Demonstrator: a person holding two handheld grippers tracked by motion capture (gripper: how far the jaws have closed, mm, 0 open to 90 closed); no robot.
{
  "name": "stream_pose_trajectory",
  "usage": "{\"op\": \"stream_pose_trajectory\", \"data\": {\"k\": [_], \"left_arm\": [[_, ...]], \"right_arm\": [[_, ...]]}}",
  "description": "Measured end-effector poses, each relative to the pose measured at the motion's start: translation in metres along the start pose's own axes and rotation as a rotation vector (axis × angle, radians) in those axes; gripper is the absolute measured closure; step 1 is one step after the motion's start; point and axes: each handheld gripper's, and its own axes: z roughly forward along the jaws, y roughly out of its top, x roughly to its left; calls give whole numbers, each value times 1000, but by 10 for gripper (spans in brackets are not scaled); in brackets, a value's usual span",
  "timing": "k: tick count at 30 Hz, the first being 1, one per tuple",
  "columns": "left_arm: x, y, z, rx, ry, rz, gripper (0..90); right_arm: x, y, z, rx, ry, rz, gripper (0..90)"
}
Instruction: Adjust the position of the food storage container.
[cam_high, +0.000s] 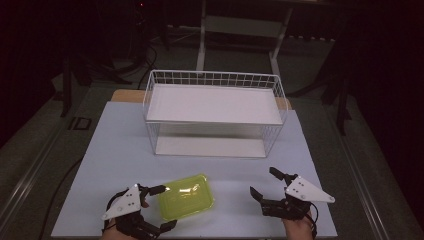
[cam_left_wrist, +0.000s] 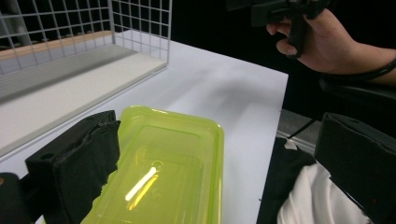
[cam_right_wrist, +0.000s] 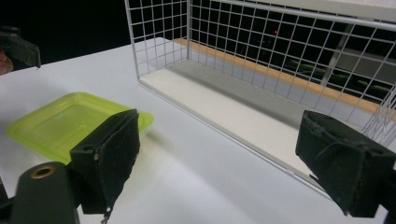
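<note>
Nearest to the person lies the tray (cam_high: 186, 196), a shallow rectangular dish of translucent yellow-green plastic with rounded corners and a raised rim; a bright streak of light reflects from its glossy bottom. It rests flat on the surface (cam_high: 115, 150), near the front edge and left of the middle.

The left gripper (cam_high: 162, 207) is at the tray's left end. Its jaws are spread wide and grip nothing. In the left gripper view, one black padded jaw stands just at the tray's rim, and the other jaw is far on the opposite side, beyond the edge of the surface. Whether the near jaw touches the rim, I cannot tell.

The right gripper (cam_high: 265, 183) is held well apart from the tray, to its right. Its jaws are also wide open and hold nothing. In the right gripper view, the tray lies beyond the left jaw.

The surface is a pale, matte board. Farther back on it stands a white wire rack (cam_high: 215, 112) with two flat white shelves, one low and one high. Behind the rack, the room is dark, with a grey floor (cam_high: 45, 145) and the pale legs of a frame (cam_high: 202, 40).
</note>
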Motion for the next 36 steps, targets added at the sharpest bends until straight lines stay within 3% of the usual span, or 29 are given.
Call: {"op": "stream_pose_trajectory", "data": {"k": [11, 15, 19, 20, 22, 25, 28, 30, 31, 36], "left_arm": [[0, -4, 4, 40, -12, 1, 30], [-5, -6, 6, 66, -14, 7, 161], [-6, -8, 6, 115, -51, 21, 510], [-5, -10, 8, 151, -65, 29, 587], [-5, -11, 10, 176, -60, 23, 633], [-7, -12, 14, 206, -87, 27, 853], [-11, -16, 22, 272, -104, 57, 899], [-11, -16, 22, 272, -104, 57, 899], [-11, -19, 26, 319, -92, 76, 899], [-7, -20, 29, 332, -51, 80, 900]], "right_arm": [[0, 0, -2, -6, 18, 11, 137], [0, 0, -2, -4, 12, 12, 137], [1, 0, 0, 4, 10, 13, 137], [2, 0, 0, 6, 10, 10, 137], [3, 0, 0, 7, 12, 9, 137], [3, 1, 1, 6, 17, 9, 137], [1, 0, 2, 9, 26, 25, 137], [1, 0, 2, 8, 26, 26, 137], [1, 0, 2, 8, 26, 26, 137], [1, 0, 2, 8, 30, 24, 138]]}}
